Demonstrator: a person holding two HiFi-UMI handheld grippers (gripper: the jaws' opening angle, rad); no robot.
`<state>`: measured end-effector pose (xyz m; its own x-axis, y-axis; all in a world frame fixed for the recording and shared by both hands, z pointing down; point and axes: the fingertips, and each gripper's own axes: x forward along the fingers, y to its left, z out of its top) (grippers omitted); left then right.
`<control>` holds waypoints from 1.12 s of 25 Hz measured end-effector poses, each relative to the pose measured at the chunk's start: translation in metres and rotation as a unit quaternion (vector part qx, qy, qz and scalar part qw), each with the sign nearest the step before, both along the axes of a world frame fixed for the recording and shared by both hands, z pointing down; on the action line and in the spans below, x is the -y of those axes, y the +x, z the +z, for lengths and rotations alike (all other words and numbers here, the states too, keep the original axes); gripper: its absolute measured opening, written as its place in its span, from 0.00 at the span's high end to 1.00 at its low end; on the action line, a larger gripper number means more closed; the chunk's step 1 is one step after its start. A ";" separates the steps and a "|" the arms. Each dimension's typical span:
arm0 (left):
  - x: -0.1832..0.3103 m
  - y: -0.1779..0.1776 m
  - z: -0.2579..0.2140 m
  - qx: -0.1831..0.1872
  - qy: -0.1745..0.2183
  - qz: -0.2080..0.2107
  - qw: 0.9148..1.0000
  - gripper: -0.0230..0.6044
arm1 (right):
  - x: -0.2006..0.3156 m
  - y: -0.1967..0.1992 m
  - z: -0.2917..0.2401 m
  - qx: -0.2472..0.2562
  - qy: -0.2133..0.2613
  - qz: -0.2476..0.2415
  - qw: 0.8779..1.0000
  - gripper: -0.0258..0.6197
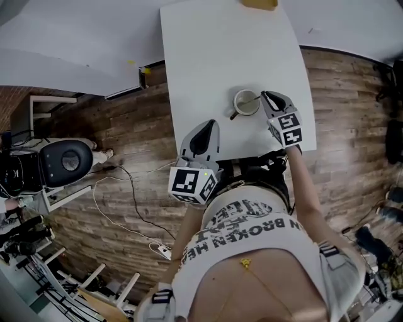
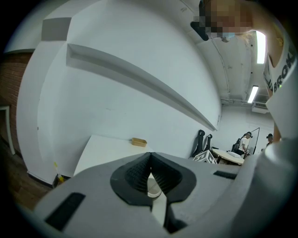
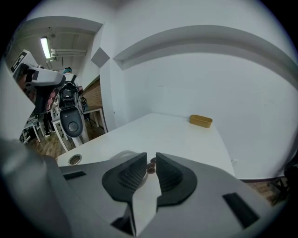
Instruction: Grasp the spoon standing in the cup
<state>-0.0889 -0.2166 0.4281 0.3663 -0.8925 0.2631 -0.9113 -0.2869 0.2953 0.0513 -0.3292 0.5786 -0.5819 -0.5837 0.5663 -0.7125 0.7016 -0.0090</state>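
Note:
A pale cup [image 1: 245, 102] stands near the front right of the white table [image 1: 214, 56]. A spoon [image 1: 254, 97] stands in it with its handle leaning right. My right gripper [image 1: 269, 95] is just right of the cup. In the right gripper view its jaws [image 3: 151, 158] stand slightly apart. The brown end of the spoon's handle [image 3: 151, 166] shows in the narrow gap at their tips, and the cup's rim [image 3: 118, 155] peeks out behind the left jaw. My left gripper [image 1: 208, 126] hovers at the table's front edge, left of the cup. It [image 2: 150, 155] is shut on nothing.
A small yellow-brown box [image 1: 259, 4] lies at the table's far end. A round cable hole [image 3: 74, 160] sits near the table's left edge. On the wood floor to the left stand a grey machine [image 1: 66, 160] and loose cables [image 1: 126, 201]. White walls rise behind the table.

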 end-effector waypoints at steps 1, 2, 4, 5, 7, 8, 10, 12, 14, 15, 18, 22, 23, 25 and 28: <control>-0.001 0.000 0.001 0.000 -0.001 0.000 1.000 0.97 | 0.000 0.001 0.000 0.001 -0.001 0.003 1.000 0.87; -0.002 -0.001 0.001 -0.001 -0.002 -0.001 1.000 0.97 | 0.000 0.002 0.001 0.002 -0.003 0.005 1.000 0.82; -0.002 -0.001 0.002 -0.001 -0.003 -0.002 1.000 0.97 | 0.002 0.005 0.003 0.004 -0.009 0.008 1.000 0.80; -0.001 0.000 0.002 -0.001 -0.003 -0.003 1.000 0.97 | 0.003 0.005 0.005 0.007 -0.014 0.009 1.000 0.79; 0.001 0.000 0.003 0.000 -0.004 -0.003 1.000 0.97 | 0.007 0.005 0.010 0.015 -0.024 0.009 1.000 0.77; 0.003 0.000 0.004 0.001 -0.004 -0.003 1.000 0.97 | 0.009 0.005 0.013 0.020 -0.030 0.009 0.999 0.76; 0.003 0.001 0.006 0.002 -0.005 -0.004 1.000 0.97 | 0.011 0.005 0.017 0.030 -0.042 0.012 0.999 0.76; 0.001 0.002 0.007 0.003 -0.005 -0.005 1.000 0.97 | 0.010 0.006 0.021 0.040 -0.053 0.017 0.998 0.76; -0.002 0.003 0.008 0.003 -0.005 -0.005 1.000 0.97 | 0.009 0.007 0.024 0.046 -0.062 0.018 0.997 0.76; -0.003 0.003 0.008 0.003 -0.005 -0.006 1.000 0.97 | 0.009 0.006 0.025 0.050 -0.067 0.018 0.996 0.76; -0.004 0.003 0.007 0.005 -0.006 -0.006 1.000 0.97 | 0.009 0.004 0.029 0.066 -0.087 0.019 0.994 0.76; -0.007 0.002 0.006 0.005 -0.004 -0.005 1.000 0.97 | 0.005 0.000 0.032 0.087 -0.111 0.021 0.990 0.79; -0.008 0.002 0.005 0.005 -0.003 -0.005 1.000 0.97 | 0.004 0.000 0.032 0.091 -0.114 0.022 0.989 0.81; -0.008 0.002 0.004 0.005 -0.003 -0.005 1.000 0.97 | 0.004 -0.001 0.030 0.100 -0.119 0.026 0.987 0.85; -0.008 0.002 0.004 0.006 -0.004 -0.006 1.000 0.97 | 0.004 0.000 0.030 0.109 -0.124 0.029 0.986 0.88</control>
<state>-0.0868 -0.2082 0.4322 0.3525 -0.8948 0.2742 -0.9181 -0.2739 0.2864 0.0511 -0.3330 0.6081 -0.6760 -0.4788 0.5601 -0.7129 0.6174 -0.3326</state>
